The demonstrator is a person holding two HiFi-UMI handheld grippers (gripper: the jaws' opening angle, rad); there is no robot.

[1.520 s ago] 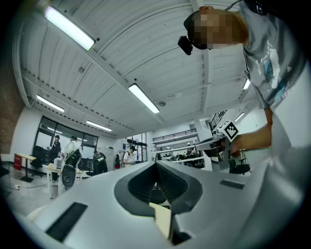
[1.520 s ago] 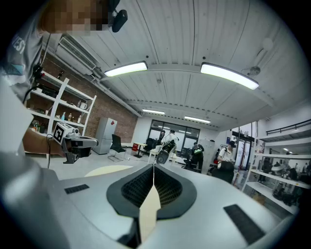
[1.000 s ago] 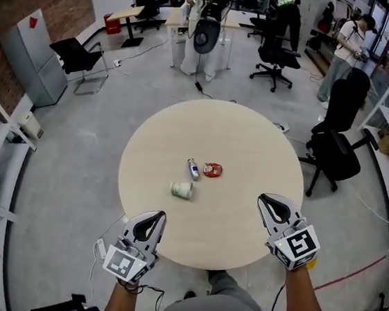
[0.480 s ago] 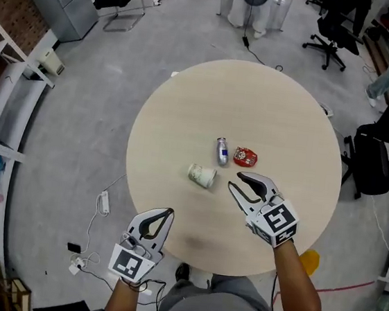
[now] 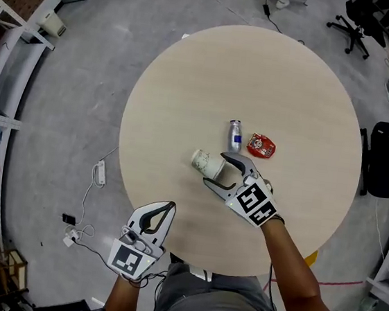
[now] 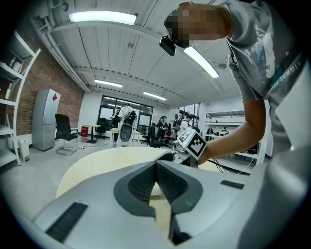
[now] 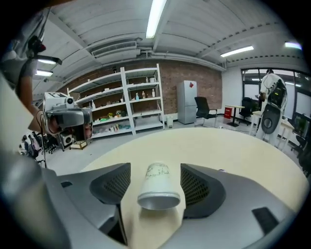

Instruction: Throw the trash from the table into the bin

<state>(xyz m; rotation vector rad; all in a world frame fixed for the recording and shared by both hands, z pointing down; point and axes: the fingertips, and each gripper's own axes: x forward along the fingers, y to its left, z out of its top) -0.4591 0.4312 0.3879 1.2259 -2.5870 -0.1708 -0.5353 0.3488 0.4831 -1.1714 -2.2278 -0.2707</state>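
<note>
A white paper cup (image 5: 207, 163) lies on its side on the round beige table (image 5: 190, 67). My right gripper (image 5: 216, 170) has just been opening its jaws, and they now stand on either side of the cup. In the right gripper view the cup (image 7: 158, 187) lies mouth toward the camera, with a gap to each pad. A small silver bottle (image 5: 234, 135) and a red crumpled wrapper (image 5: 260, 145) lie just beyond it. My left gripper (image 5: 167, 207) hangs at the table's near edge, jaws shut (image 6: 156, 168) and empty.
A power strip with cable (image 5: 98, 172) lies on the grey floor to the left of the table. White shelving (image 5: 8, 74) runs along the left side. A black office chair (image 5: 383, 162) stands at the table's right. No bin shows in any view.
My right gripper came in from the near right edge to the cup, and its jaws spread around it. The left gripper stayed by the near edge. The head view tilted further down.
</note>
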